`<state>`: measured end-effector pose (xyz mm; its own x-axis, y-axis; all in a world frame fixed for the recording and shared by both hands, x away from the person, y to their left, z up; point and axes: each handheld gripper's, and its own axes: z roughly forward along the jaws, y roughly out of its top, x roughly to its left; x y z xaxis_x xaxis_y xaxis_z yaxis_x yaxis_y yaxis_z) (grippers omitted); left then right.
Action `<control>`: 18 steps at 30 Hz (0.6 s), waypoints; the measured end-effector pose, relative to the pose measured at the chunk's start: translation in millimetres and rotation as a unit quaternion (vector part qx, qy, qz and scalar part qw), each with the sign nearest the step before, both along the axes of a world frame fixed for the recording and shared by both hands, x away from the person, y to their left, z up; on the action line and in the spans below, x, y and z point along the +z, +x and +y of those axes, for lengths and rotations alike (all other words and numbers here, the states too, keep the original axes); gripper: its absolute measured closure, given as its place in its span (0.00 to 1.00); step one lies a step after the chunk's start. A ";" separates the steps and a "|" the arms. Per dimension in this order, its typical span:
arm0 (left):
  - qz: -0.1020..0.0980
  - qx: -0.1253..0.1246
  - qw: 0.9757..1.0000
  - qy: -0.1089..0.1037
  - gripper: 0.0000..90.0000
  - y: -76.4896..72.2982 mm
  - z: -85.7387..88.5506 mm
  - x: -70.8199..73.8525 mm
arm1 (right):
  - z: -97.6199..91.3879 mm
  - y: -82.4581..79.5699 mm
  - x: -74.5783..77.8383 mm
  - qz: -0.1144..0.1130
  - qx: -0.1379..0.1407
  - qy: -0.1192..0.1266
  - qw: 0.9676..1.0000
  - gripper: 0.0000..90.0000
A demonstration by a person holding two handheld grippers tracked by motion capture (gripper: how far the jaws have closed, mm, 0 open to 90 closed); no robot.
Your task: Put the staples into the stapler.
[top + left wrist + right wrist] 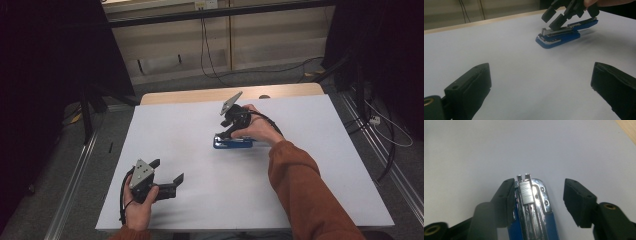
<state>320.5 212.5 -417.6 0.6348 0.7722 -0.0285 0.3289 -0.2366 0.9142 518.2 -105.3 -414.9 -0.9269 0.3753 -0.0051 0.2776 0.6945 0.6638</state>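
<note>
**Stapler loose between R jaws — slip/tip risk**

L side first: my left gripper (167,172) sits low near the front-left of the white table (165,125), jaws spread wide, nothing between them. Idle, well apart from the work. Only risk there: its cable snagging the table edge if I swing it in.

Centre-right: blue stapler (233,143) lies on the sheet, top arm lifted a bit, staple channel exposed (527,195).

R side: right gripper (539,200) straddles the stapler's front end, about half open. One jaw touches the stapler's side, the other stands off w/ a clear gap, so no real hold.

What could go wrong, my read:
- closing now w/ the stapler off-centre shoves it sideways before the far pad lands
- pads on chrome = slick, may squirt out
- pressing on the raised arm could snap it shut or fire a staple
- lifting by the nose only, tail drops.
</note>
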 end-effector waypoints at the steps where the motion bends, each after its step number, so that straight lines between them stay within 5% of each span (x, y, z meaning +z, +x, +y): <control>1: 0.001 0.001 1.000 -0.002 0.04 0.1 -0.2 -0.3 | -1.9 -0.3 -0.6 0.002 -0.006 0.006 1.000 0.43; 8: 0.001 0.001 1.000 -0.002 0.04 0.2 -0.1 -0.4 | -11.1 -6.0 -2.6 0.006 -0.039 0.033 0.999 0.27; 18: 0.001 0.000 1.000 0.002 0.04 1.1 0.2 -0.7 | -25.3 -15.7 -2.9 0.009 -0.101 0.076 0.992 0.10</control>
<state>321.6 212.7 -418.3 0.6342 0.7727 -0.0273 0.3312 -0.2396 0.9126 502.5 -130.5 -417.8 -0.8323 0.5482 0.0826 0.4140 0.5155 0.7503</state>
